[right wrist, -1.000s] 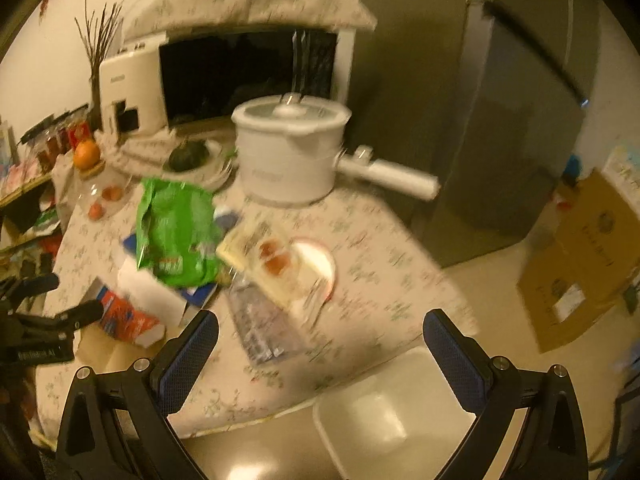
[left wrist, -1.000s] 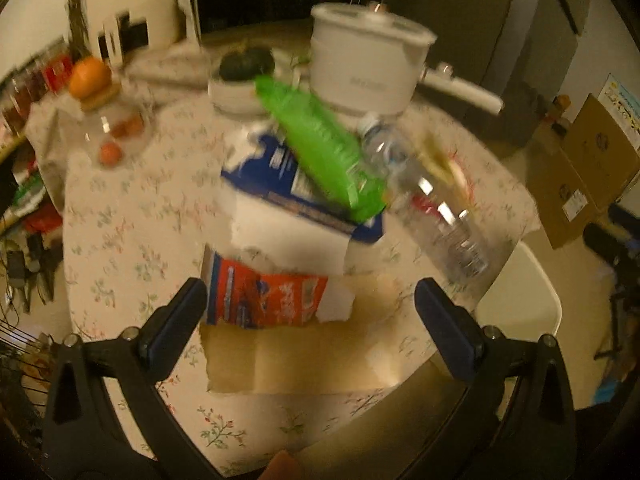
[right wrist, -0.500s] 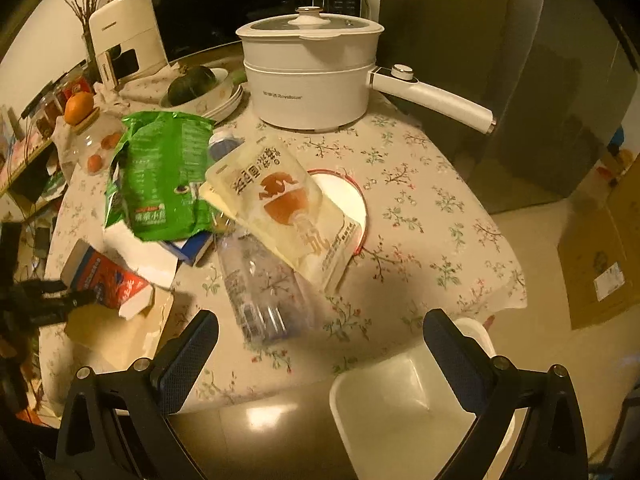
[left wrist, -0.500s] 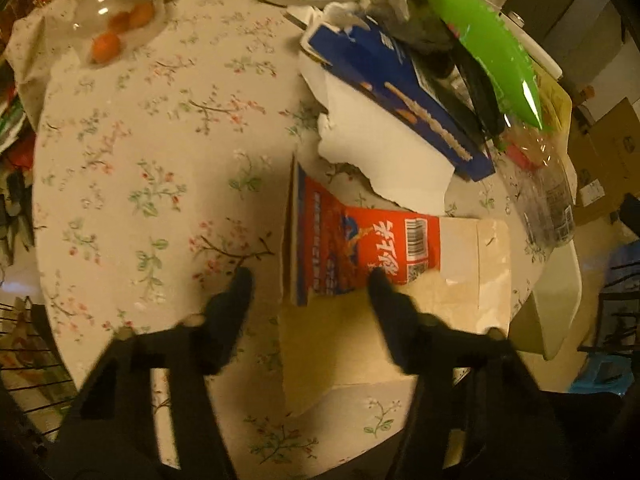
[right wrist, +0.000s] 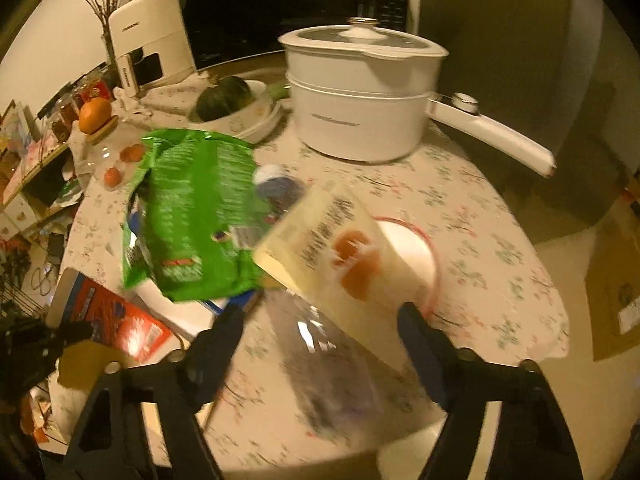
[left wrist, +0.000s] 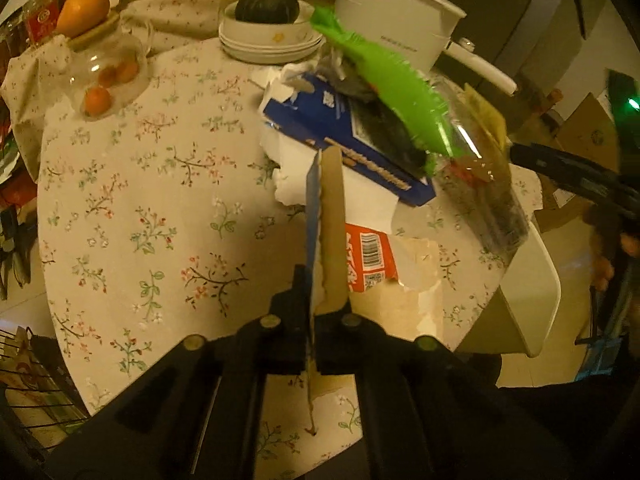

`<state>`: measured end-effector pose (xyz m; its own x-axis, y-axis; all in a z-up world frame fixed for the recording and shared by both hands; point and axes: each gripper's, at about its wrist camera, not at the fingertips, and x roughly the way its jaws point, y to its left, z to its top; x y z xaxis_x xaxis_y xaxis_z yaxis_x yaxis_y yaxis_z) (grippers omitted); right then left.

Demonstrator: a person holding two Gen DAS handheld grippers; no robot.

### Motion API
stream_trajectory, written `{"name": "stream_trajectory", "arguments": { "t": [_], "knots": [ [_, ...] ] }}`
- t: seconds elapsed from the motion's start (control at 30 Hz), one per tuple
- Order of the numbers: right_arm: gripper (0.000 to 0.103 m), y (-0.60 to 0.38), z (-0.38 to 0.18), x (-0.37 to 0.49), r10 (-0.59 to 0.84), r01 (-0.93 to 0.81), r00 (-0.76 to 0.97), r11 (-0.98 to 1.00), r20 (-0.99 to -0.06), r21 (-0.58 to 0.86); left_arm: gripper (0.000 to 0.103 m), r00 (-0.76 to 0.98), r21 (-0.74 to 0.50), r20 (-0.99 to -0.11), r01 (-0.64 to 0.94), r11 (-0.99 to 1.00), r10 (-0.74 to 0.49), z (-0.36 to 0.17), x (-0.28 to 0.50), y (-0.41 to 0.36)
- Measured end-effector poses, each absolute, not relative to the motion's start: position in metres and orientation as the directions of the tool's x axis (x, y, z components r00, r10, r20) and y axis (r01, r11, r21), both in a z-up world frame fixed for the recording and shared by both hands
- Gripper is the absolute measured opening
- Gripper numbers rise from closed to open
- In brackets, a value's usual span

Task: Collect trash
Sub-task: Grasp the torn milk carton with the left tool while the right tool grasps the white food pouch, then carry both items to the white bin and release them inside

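My left gripper (left wrist: 318,296) is shut on the edge of a flattened red carton (left wrist: 326,216), lifting it edge-on off the floral table (left wrist: 152,184); the carton also shows in the right wrist view (right wrist: 116,320). Behind lie a blue box (left wrist: 340,132), white paper, a green bag (left wrist: 392,92) and a clear plastic bottle (left wrist: 484,184). My right gripper (right wrist: 320,340) is open, its fingers either side of the bottle (right wrist: 320,360), with a yellow pouch (right wrist: 340,256) and the green bag (right wrist: 196,216) just beyond.
A white electric pot (right wrist: 360,96) with a long handle stands at the back. A pumpkin in stacked plates (left wrist: 268,20), a glass jar with oranges (left wrist: 104,68) and a white bin (left wrist: 528,292) at the table's right edge are near.
My left gripper closed on the red carton and raised it on edge. My right gripper moved down and forward over the bottle, its fingers narrower than before.
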<state>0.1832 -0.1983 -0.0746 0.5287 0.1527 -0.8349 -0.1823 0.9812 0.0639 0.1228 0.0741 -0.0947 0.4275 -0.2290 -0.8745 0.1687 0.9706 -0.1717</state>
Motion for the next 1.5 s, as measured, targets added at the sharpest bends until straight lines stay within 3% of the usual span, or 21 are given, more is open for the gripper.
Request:
{"name": "stream_trajectory", "arguments": {
  "t": [0.3, 0.6, 0.67, 0.83, 1.5],
  "knots": [
    [0.072, -0.166, -0.095, 0.208, 0.094, -0.194, 0.544, 0.981, -0.834, -0.016, 0.003, 0.45, -0.187, -0.859, 0.167, 0.968, -0.244, -0.088, 0.12, 0.088],
    [0.033, -0.186, -0.082, 0.216, 0.186, -0.158, 0.563, 0.981, -0.805, 0.116, 0.003, 0.476, -0.201, -0.839, 0.18, 0.963, -0.264, -0.077, 0.116, 0.088],
    [0.021, -0.193, -0.079, 0.214, 0.201, -0.148, 0.564, 0.979, -0.801, 0.141, 0.003, 0.485, -0.203, -0.832, 0.182, 0.962, -0.268, -0.073, 0.115, 0.088],
    [0.009, -0.212, -0.072, 0.208, 0.189, -0.106, 0.594, 0.982, -0.782, 0.157, 0.003, 0.514, -0.215, -0.81, 0.185, 0.959, -0.281, -0.061, 0.11, 0.09],
    [0.003, -0.288, -0.014, 0.165, 0.196, -0.03, 0.729, 0.966, -0.656, 0.256, 0.003, 0.562, -0.266, -0.74, 0.262, 0.928, -0.37, -0.032, 0.094, 0.064]
  ]
}}
